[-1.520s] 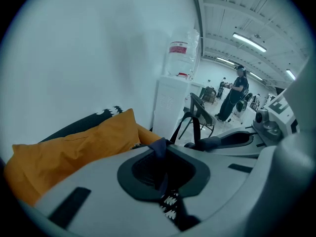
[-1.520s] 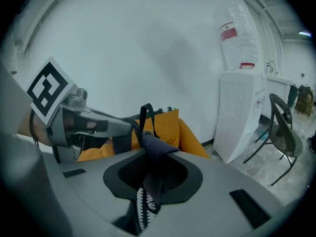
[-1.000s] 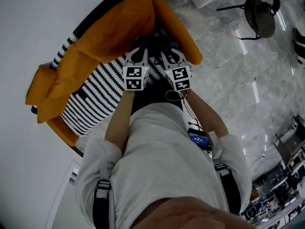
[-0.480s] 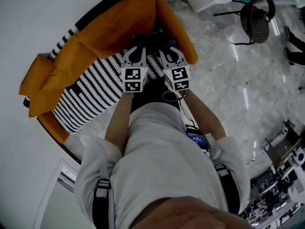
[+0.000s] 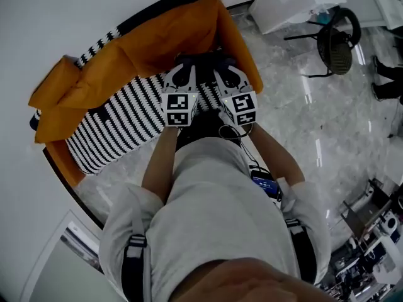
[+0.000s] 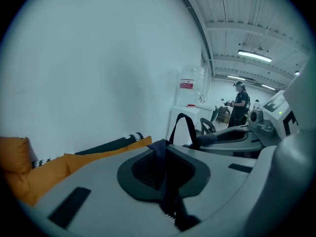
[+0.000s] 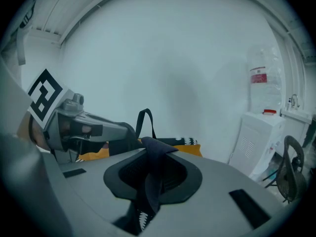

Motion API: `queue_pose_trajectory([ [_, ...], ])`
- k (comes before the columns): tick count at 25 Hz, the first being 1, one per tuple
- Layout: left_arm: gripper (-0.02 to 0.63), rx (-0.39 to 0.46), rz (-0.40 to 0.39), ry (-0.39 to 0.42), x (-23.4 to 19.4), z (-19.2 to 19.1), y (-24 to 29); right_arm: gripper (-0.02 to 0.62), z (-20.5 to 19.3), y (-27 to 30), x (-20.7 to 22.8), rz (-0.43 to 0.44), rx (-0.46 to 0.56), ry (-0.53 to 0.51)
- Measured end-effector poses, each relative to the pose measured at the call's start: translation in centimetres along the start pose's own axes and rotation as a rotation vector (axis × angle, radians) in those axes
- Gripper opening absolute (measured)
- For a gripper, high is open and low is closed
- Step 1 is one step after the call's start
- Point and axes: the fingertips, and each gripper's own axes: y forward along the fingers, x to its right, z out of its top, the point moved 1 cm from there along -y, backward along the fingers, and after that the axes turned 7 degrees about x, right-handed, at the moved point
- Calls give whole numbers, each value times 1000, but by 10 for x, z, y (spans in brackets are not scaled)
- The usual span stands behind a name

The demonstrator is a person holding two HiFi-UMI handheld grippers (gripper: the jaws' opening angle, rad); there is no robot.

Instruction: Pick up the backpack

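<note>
The backpack is dark and hangs between my two grippers, above the striped sofa. In the head view my left gripper and right gripper sit side by side at its top. In the left gripper view the left gripper is shut on a dark blue strap. The right gripper is likewise shut on a fold of dark fabric. The backpack's black carry loop stands up between them. Most of the bag's body is hidden behind the grippers and my arms.
Orange cushions line the sofa's back along a white wall. To the right are a pale marble floor, a white cabinet and a black chair. A water dispenser stands by the wall. A person stands far off.
Both grippers have risen together with the backpack held between them. The sofa now lies farther below them. Neither grip has altered.
</note>
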Motion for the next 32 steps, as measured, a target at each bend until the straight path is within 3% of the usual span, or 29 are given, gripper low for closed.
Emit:
queue_pose_trajectory([
  [12, 26, 84, 6, 97, 23, 34, -92, 75, 42, -59, -56, 1, 95, -34],
  [17, 26, 110, 38, 82, 44, 42, -128, 74, 53, -95, -74, 38, 121, -57],
  [32, 26, 184, 236, 89, 127, 36, -208, 72, 45, -195, -98, 217, 192, -101],
])
